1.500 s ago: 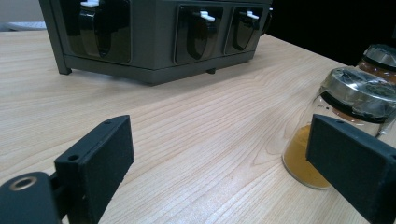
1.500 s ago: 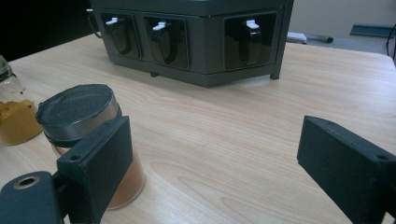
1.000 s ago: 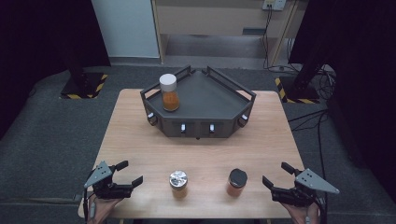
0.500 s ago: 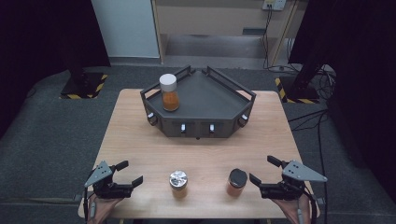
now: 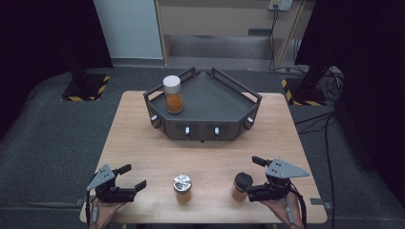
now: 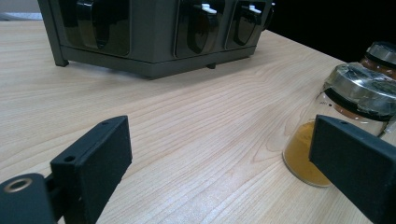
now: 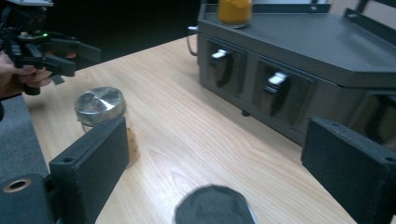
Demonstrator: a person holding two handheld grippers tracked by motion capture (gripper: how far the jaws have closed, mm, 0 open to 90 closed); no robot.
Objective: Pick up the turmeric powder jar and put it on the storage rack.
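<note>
Left gripper (image 5: 129, 177): near the front left corner of the tabletop (image 5: 143, 143), jaws spread wide, just opened a little further, nothing between them.

Steel-lidded jar (image 5: 182, 188): upright at the middle of the front edge, orange powder inside. Clear wall, likely glass: rigid, smooth, breakable if knocked over; probably light. Best taken across the straight wall below the lid.

Black-lidded jar (image 5: 241, 186): upright, right of the steel-lidded one along the front edge, orange-brown contents. Same judged handling. The lid sits low between the jaws in the right gripper view.

Right gripper (image 5: 254, 178): by the front right corner, jaws wide apart, just opened further, flanking the black-lidded jar without pressing it.

White-capped jar (image 5: 173, 94): on the grey rack (image 5: 224, 102), back centre.
</note>
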